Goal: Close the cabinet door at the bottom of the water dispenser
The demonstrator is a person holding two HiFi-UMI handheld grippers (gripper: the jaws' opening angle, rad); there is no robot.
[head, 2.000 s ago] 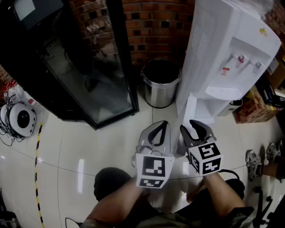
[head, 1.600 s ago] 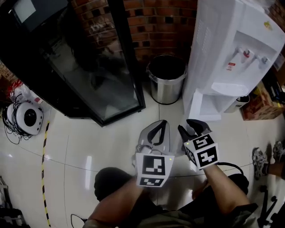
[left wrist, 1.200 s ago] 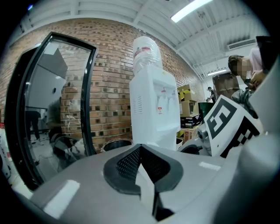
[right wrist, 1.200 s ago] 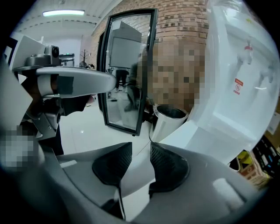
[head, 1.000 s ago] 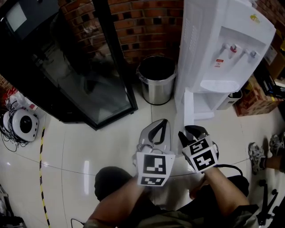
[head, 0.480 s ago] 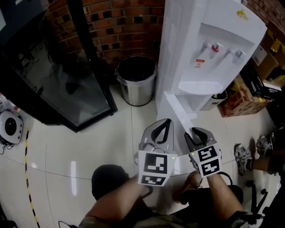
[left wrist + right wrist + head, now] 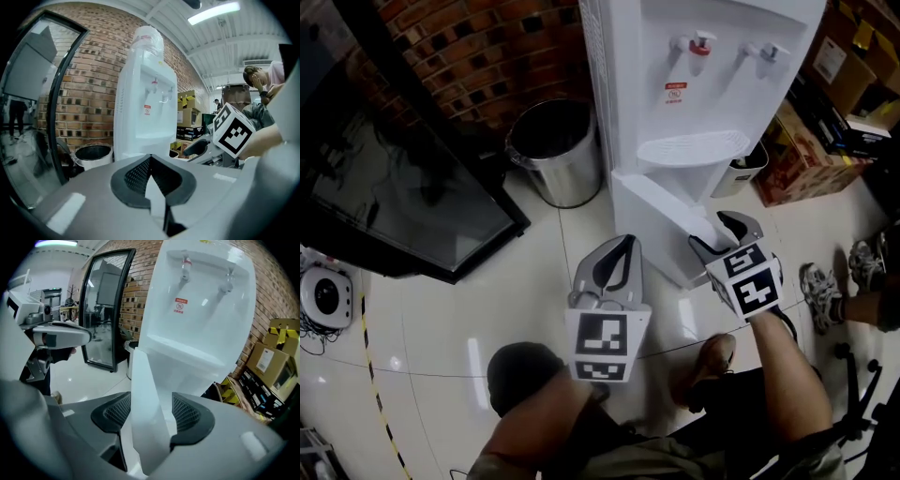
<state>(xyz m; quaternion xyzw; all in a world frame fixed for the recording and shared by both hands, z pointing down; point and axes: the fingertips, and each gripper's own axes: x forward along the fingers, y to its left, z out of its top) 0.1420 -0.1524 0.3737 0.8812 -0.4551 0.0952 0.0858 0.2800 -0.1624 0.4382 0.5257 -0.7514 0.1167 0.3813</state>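
The floor is glossy pale tile, backed by a brick wall. A black glass-fronted cooler stands at the left of the head view, with a steel bin between it and the white water dispenser. Cardboard boxes are stacked to the right of the dispenser.

Locate the cabinet door at the base of the dispenser. It stands open, swung out from the body towards you, with its free edge nearest your right hand.

Check your right gripper. Its jaws are spread wide, one on each side of the door's free edge. In the right gripper view, the white door panel stands upright between the two dark ribbed pads. You cannot tell from that view whether either pad presses on the panel.

Check your left gripper. It is held over bare floor, to the left of the door and apart from it. Its jaws are brought together at the tips, with nothing between them.
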